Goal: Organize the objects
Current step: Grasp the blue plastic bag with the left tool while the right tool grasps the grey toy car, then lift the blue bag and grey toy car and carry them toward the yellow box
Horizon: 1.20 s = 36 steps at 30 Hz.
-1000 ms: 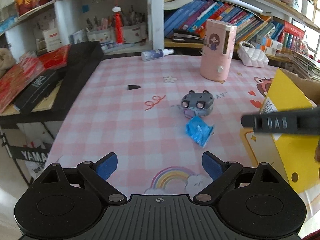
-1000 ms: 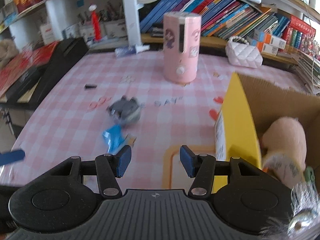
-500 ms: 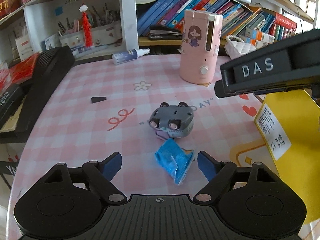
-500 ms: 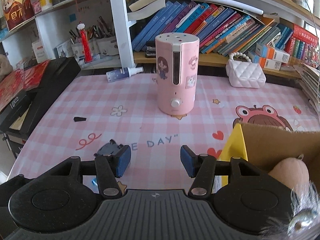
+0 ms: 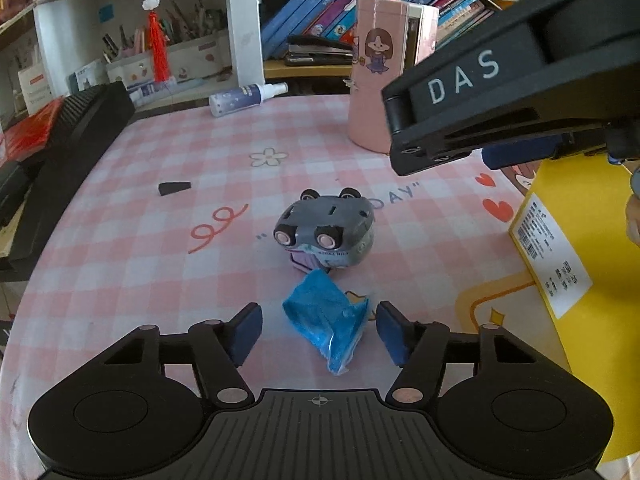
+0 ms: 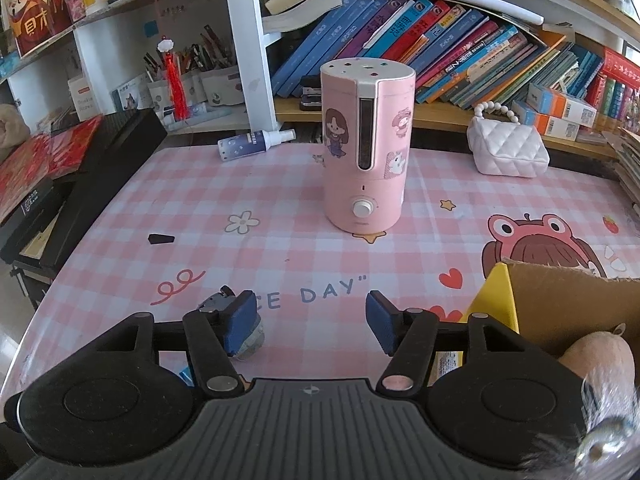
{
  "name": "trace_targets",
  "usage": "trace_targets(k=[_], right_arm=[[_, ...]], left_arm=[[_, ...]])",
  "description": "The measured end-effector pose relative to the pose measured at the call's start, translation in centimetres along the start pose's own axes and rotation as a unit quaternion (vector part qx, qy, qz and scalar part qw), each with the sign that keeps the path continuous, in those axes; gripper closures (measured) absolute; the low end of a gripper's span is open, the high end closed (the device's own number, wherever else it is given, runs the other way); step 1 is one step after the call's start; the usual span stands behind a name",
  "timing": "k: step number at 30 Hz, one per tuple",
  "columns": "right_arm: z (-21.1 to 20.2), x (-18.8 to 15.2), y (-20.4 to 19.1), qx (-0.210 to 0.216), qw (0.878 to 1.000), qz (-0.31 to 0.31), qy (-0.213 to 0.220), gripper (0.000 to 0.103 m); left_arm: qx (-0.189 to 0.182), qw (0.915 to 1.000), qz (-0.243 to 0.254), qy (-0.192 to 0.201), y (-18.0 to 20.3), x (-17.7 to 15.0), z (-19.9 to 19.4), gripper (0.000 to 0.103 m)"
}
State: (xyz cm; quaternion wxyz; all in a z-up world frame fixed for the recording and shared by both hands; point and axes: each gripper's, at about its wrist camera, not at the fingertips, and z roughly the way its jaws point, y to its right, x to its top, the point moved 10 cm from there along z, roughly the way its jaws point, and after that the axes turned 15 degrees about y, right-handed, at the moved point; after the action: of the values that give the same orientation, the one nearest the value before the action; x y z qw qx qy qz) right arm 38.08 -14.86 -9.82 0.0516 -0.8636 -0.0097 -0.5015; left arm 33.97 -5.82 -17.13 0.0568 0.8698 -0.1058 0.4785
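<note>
Both tongs are spread wide and grip nothing. Left tongs (image 5: 319,330) sit low with a blue packet (image 5: 327,320) lying between the pads on the pink table (image 5: 120,248), just before an overturned toy car (image 5: 326,232). Right tongs (image 6: 311,318) hover beside the yellow box (image 6: 496,300).

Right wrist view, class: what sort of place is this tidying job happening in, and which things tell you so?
Probably a home study or child's room. Shelves hold a row of leaning books and tubs of pens, and the table wears a pink checked cloth with cartoon prints, on which a pink humidifier stands.
</note>
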Motion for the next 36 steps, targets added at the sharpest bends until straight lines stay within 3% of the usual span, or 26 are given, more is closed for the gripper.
trace_targets(k=[2, 4, 7, 15, 21, 23, 25, 30, 33, 36], right_arm=[[0.1, 0.0, -0.2, 0.002, 1.0, -0.003, -0.001, 0.044], [0.2, 0.1, -0.3, 0.006, 1.0, -0.007, -0.001, 0.044], [0.5, -0.1, -0.9, 0.017, 1.0, -0.011, -0.007, 0.04], [1.9, -0.9, -4.2, 0.069, 0.997, -0.033, -0.028, 0.032], [4.9, -2.9, -7.1, 0.089, 0.989, -0.103, -0.062, 0.03], [5.8, -3.6, -7.6, 0.094, 0.985, -0.123, -0.071, 0.033], [6.5, -4.1, -7.8, 0.092, 0.983, -0.138, -0.073, 0.048], [6.5, -4.1, -7.4, 0.093, 0.985, -0.131, -0.069, 0.049], [5.0, -3.2, -7.2, 0.099, 0.988, -0.107, -0.05, 0.062], [3.0, -2.6, -6.9, 0.098, 0.991, -0.084, -0.039, 0.062]], left_arm=[[0.0, 1.0, 0.0, 0.005, 0.1, 0.2, 0.5, 0.046], [-0.005, 1.0, 0.001, 0.004, 0.1, 0.2, 1.0, 0.06], [-0.004, 1.0, -0.002, 0.002, -0.4, 0.2, 1.0, 0.063], [0.047, 0.9975, -0.053, 0.001, -6.0, -0.2, -2.3, 0.064], [0.076, 0.993, -0.09, 0.001, -8.9, -0.4, -4.4, 0.064], [0.078, 0.9926, -0.092, 0.004, -9.3, -0.3, -5.0, 0.064], [0.08, 0.9924, -0.093, 0.006, -9.5, -0.1, -5.5, 0.064], [0.079, 0.9921, -0.096, 0.017, -9.9, 0.5, -7.3, 0.065], [0.074, 0.9921, -0.098, 0.024, -9.9, 0.8, -8.3, 0.065], [0.067, 0.9921, -0.102, 0.029, -9.7, 0.8, -9.5, 0.065]])
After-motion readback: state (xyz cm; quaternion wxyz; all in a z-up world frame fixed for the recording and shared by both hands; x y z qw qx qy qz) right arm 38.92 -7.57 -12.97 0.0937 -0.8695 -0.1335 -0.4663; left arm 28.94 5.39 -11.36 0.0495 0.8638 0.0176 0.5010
